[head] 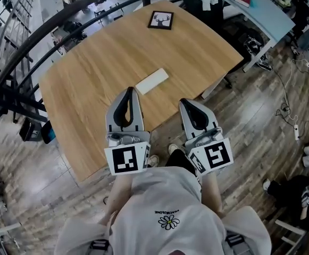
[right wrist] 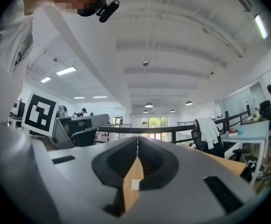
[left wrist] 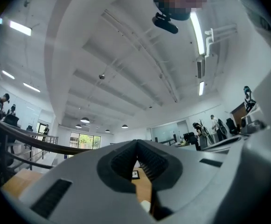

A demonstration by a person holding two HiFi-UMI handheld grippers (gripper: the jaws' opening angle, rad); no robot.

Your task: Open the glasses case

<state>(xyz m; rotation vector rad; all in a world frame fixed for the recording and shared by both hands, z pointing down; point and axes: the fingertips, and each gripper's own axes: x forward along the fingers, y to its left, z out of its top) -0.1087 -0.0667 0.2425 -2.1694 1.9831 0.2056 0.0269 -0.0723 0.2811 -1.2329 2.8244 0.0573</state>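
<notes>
A wooden counter (head: pixel 101 62) fills the upper middle of the head view. Along its near edge, at the centre of the frame, the left hand-held gripper (head: pixel 129 91) and the right hand-held gripper (head: pixel 186 102) point up the frame side by side. Each has its jaws pressed together with nothing between them. The white glasses case (head: pixel 152 81) lies flat and closed on the counter, just beyond the left one's tip. A small framed picture (head: pixel 160 20) lies near the far edge, at the top.
</notes>
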